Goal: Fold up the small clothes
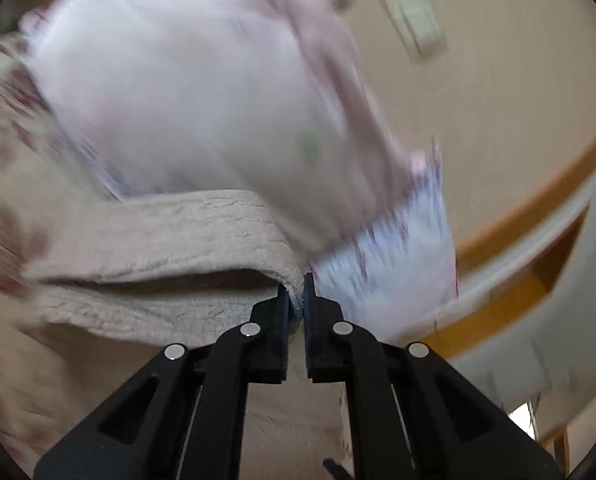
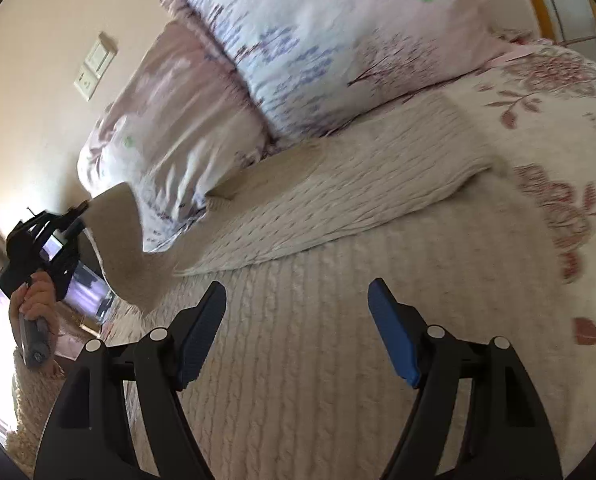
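Observation:
A cream knitted garment [image 2: 318,216] lies spread on the bed, one part folded over another. My left gripper [image 1: 297,292] is shut on an edge of this garment [image 1: 170,240] and holds it lifted; in the right wrist view the left gripper [image 2: 83,209] is at the far left, raising that cloth off the bed. My right gripper [image 2: 296,312] is open and empty, hovering just above the garment's near part.
Two floral pillows [image 2: 338,40] lie at the head of the bed, just beyond the garment. A floral quilt [image 2: 558,128] covers the bed to the right. Wall sockets [image 2: 94,68] are on the beige wall behind.

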A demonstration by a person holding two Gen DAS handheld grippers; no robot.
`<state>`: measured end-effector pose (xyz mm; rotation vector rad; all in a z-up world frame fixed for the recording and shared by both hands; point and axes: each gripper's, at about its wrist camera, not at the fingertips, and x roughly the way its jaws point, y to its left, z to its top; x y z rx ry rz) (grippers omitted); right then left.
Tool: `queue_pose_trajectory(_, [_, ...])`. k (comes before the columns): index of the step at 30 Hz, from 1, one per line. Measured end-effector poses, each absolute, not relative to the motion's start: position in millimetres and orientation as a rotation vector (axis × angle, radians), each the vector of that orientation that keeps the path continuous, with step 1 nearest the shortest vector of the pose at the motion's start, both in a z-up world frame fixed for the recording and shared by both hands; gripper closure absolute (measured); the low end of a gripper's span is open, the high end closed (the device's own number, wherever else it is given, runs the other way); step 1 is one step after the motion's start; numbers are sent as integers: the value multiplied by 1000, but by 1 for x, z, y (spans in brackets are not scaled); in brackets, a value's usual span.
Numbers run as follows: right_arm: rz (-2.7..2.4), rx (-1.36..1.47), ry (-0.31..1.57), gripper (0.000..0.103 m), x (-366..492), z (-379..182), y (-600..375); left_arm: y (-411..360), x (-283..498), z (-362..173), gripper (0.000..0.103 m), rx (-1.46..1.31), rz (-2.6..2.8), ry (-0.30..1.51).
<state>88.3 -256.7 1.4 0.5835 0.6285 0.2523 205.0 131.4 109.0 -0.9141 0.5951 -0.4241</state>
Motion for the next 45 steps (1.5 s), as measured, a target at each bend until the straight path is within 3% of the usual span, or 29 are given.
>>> queue_pose_trajectory(5, [182,579,631,28,80,4,-274,17,241,60,95,-740,-482,869])
queue_pose_trajectory(7, [167,566,645,28,80,6,-276,-16,248,34,77,-655,-495,1009])
queue_pose_trajectory(9, [161,536,657,28,82,12,-276,-28,242,24,66,-596,-520,1066])
queue_pose_trajectory(14, [230,354,651,28,95,45,-251,20,204,45,49,-575,-600,965])
queue_pose_trajectory(17, [333,211,653,28,113,65,-214,73,199,49,50,-604,-508,922])
queue_pose_trajectory(20, [453,18,647,29,134,78,-155,116,198,40,60,-603,-402,917])
queue_pose_trajectory(24, [564,-211,635,40,158,73,-79,144,194,25,62,-574,-271,937])
queue_pose_trajectory(27, [607,-290,684,47,179,56,-41,153,195,16,63,-602,-252,954])
queue_pose_trajectory(35, [588,-340,755,48,209,26,6,157,194,10,64,-604,-253,953])
queue_pose_trajectory(36, [573,-345,759,53,213,23,8,157,194,9,64,-609,-255,952])
queue_pose_trajectory(37, [557,-348,763,70,216,20,8,158,194,8,64,-615,-257,950])
queue_pose_trajectory(40, [530,-261,767,96,226,18,-4,161,192,7,64,-634,-260,948])
queue_pose_trajectory(45, [472,80,707,96,228,47,-76,161,192,7,64,-626,-263,951])
